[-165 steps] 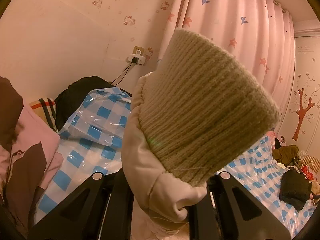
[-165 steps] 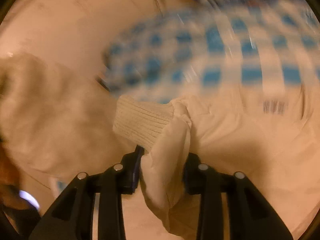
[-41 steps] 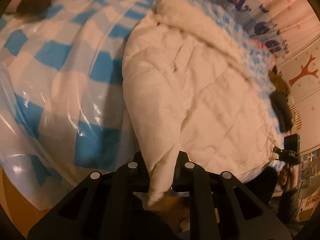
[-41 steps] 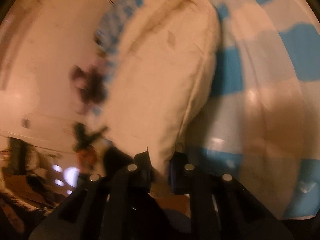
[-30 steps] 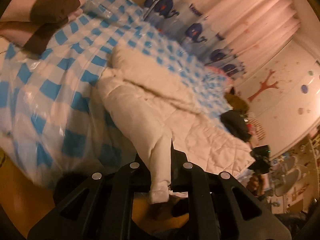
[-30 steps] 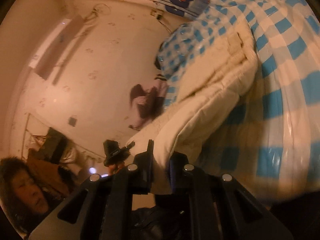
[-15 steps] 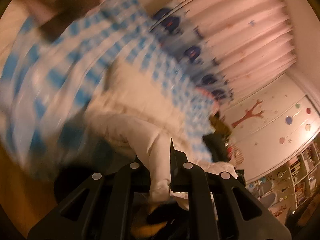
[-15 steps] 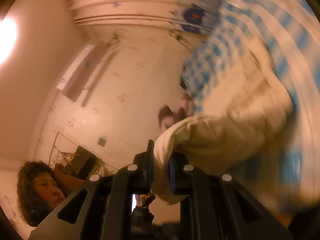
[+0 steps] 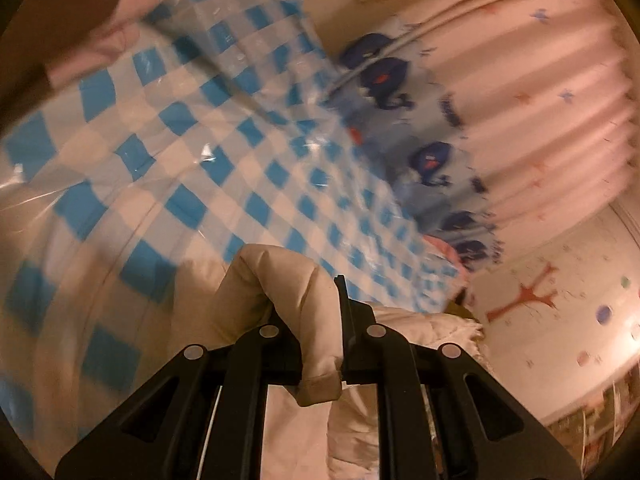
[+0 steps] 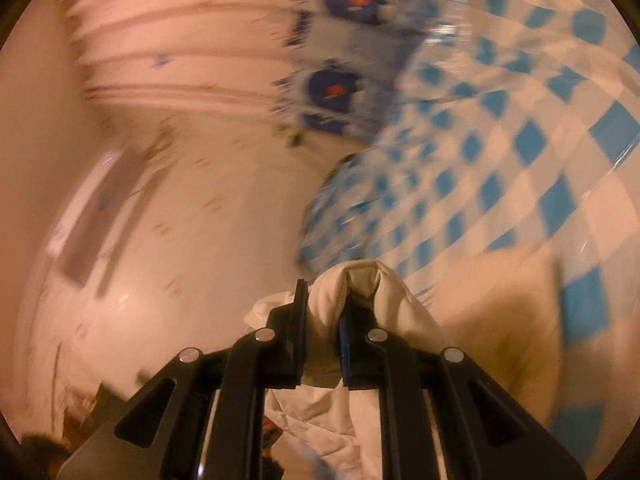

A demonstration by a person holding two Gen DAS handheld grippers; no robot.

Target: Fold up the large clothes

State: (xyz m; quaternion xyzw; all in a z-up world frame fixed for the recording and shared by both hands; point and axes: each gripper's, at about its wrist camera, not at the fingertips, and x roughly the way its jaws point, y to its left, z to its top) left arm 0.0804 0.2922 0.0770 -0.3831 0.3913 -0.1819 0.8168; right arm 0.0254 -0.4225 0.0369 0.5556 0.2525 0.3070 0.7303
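Mid-fold, by the look of it; left gripper point(image 9: 320, 344) and right gripper point(image 10: 323, 344) each clamped on a bunched edge of the cream padded coat point(image 9: 280, 280), lifted above the checked bed point(image 9: 200, 160); laying down and further folds seemingly left.

1. Jacket point(image 9: 280, 280): cream-white, quilted.
2. Bed cover point(image 9: 240, 152): blue-and-white check, glossy.
3. Curtain point(image 9: 540, 80): pink, small star print.
4. Sheet point(image 9: 420, 128) at the bed's far edge: pale blue, dark blue whale figures.
5. Grippers: black.
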